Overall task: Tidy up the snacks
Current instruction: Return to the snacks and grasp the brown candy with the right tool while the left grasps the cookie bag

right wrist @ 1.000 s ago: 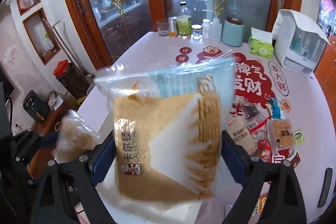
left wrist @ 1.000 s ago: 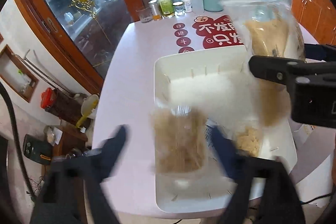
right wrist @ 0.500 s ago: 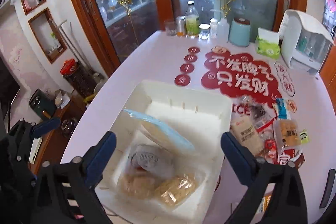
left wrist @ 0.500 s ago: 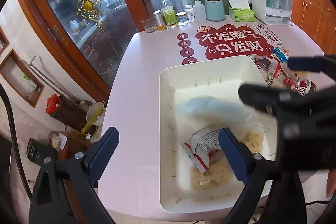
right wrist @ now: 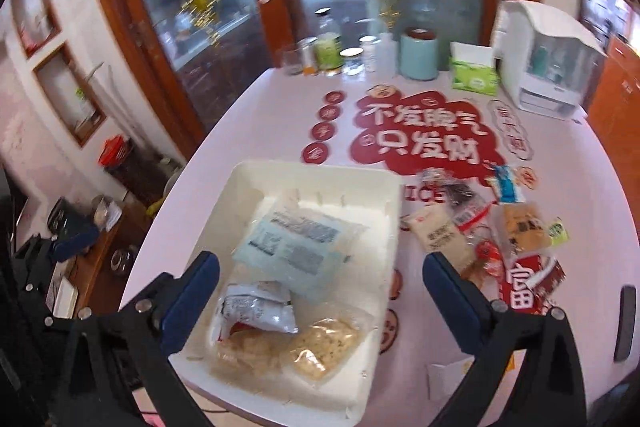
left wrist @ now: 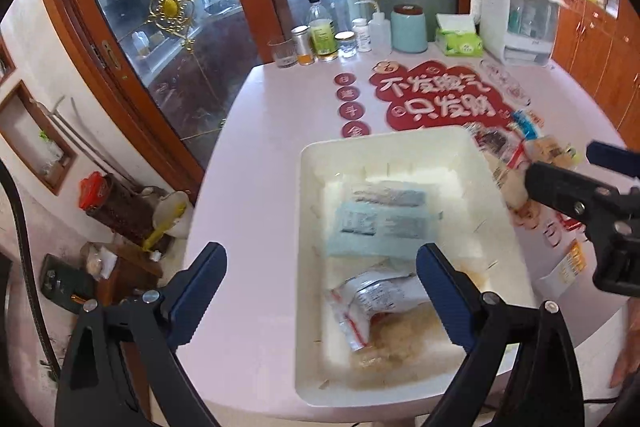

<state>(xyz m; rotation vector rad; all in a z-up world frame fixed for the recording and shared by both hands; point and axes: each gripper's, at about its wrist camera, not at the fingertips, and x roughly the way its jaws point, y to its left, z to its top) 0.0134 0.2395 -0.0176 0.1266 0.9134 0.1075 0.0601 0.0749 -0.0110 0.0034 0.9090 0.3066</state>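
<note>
Both hand-held grippers are hanging with jaws wide apart and nothing between them, the left hand-held gripper [left wrist: 320, 291] and right hand-held gripper [right wrist: 320, 291] low in frame over the white plastic bin [right wrist: 394, 211] on the desk [right wrist: 256, 115]. Loose snack packets [right wrist: 492, 239] are waiting centre-right: light, crinkly, slippery film, probably crushable, so pinching across a flat middle looks safest

Both tools [left wrist: 320, 291] [right wrist: 320, 291] gape wide, empty.
</note>
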